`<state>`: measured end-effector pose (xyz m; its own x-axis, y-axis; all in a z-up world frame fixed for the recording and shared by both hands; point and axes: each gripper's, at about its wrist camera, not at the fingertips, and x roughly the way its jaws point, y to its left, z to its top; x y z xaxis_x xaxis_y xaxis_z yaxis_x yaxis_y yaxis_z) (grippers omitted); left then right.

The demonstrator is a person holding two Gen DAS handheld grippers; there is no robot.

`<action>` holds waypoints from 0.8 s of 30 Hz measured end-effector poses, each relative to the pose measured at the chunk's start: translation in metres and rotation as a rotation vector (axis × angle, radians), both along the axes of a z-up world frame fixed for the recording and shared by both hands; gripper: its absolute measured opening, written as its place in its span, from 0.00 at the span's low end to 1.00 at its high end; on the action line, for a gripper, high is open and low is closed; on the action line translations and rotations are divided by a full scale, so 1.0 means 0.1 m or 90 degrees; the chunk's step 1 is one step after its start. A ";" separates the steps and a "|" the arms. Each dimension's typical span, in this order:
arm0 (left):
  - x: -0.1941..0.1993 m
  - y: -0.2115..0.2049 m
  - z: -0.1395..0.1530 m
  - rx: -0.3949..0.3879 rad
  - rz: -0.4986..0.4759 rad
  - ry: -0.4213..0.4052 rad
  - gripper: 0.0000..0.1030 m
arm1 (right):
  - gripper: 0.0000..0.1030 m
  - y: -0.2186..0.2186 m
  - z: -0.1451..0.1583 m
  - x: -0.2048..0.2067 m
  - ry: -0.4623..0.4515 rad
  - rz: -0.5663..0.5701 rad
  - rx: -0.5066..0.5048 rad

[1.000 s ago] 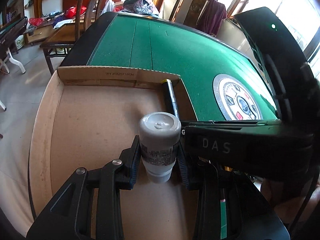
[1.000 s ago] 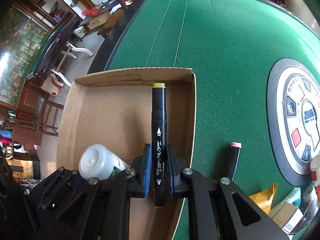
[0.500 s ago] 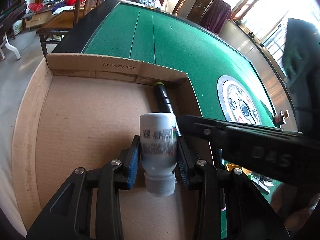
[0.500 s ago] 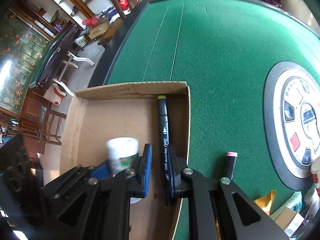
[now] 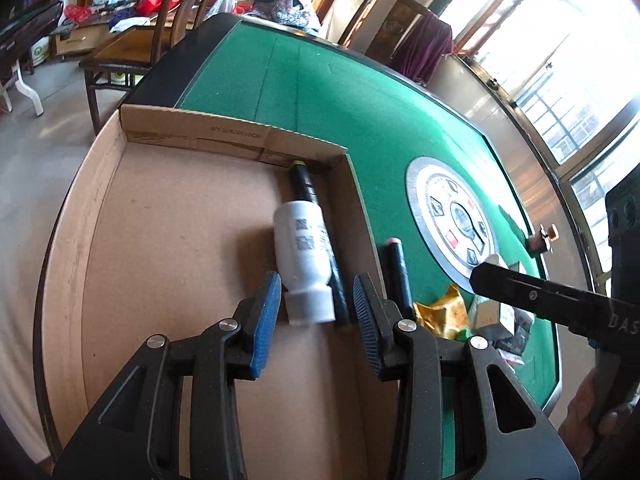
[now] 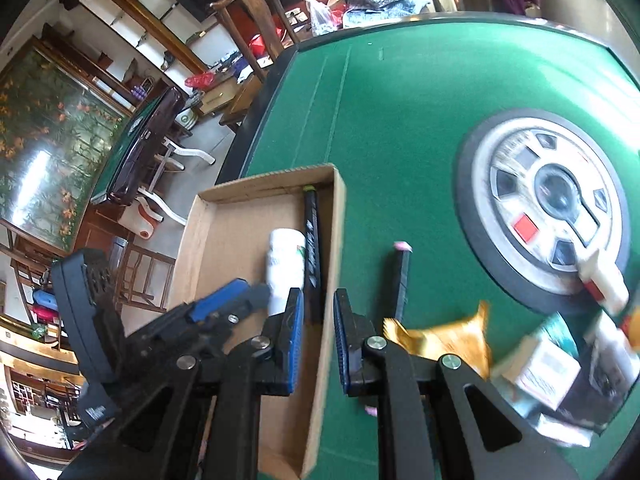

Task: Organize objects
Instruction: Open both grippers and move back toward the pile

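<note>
1. White plastic, the small bottle (image 5: pixel 303 254) lies on its side on the floor of the cardboard box (image 5: pixel 100 216), cap toward the camera, at about one o'clock from the box's middle in the left wrist view.
2. Touching its right flank lies a black marker (image 5: pixel 306 184) with a yellow-green tip, running along the box's right wall toward the far corner at twelve o'clock.
3. The left gripper (image 5: pixel 316 312) hangs over the bottle's cap end with its jaws spread; the blue pads stand clear of the bottle on both sides.
4. The right gripper (image 6: pixel 318 340) holds nothing. Its jaws are almost together, a narrow empty gap between them, above the box's right wall.
5. At three o'clock from the box, on the green felt table (image 6: pixel 400 120), lies a pink-tipped marker (image 6: pixel 401 276).
6. Beyond it, toward four o'clock, are a gold wrapper (image 6: pixel 448 338) and small blurred cartons.
</note>
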<state>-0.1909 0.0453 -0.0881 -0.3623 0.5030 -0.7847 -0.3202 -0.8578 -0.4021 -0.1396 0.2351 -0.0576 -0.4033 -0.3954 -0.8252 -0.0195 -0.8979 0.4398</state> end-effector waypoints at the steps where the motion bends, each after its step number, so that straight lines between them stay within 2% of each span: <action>1: 0.06 0.04 0.03 -0.004 -0.007 0.003 0.35 | 0.14 0.05 -0.03 0.07 -0.005 -0.002 -0.006; 8: 0.37 0.36 0.20 -0.006 -0.044 0.017 0.35 | 0.14 0.45 -0.10 0.52 -0.018 -0.012 -0.016; 15: 0.65 0.85 0.22 -0.042 -0.133 0.039 0.35 | 0.14 1.04 -0.16 1.02 -0.026 -0.058 -0.020; 20: 0.43 1.15 0.18 -0.057 -0.150 0.046 0.41 | 0.14 1.38 -0.26 1.26 -0.054 -0.094 -0.038; 24: 0.11 1.47 -0.02 -0.053 -0.159 -0.001 0.41 | 0.14 1.50 -0.29 1.36 -0.061 -0.099 -0.040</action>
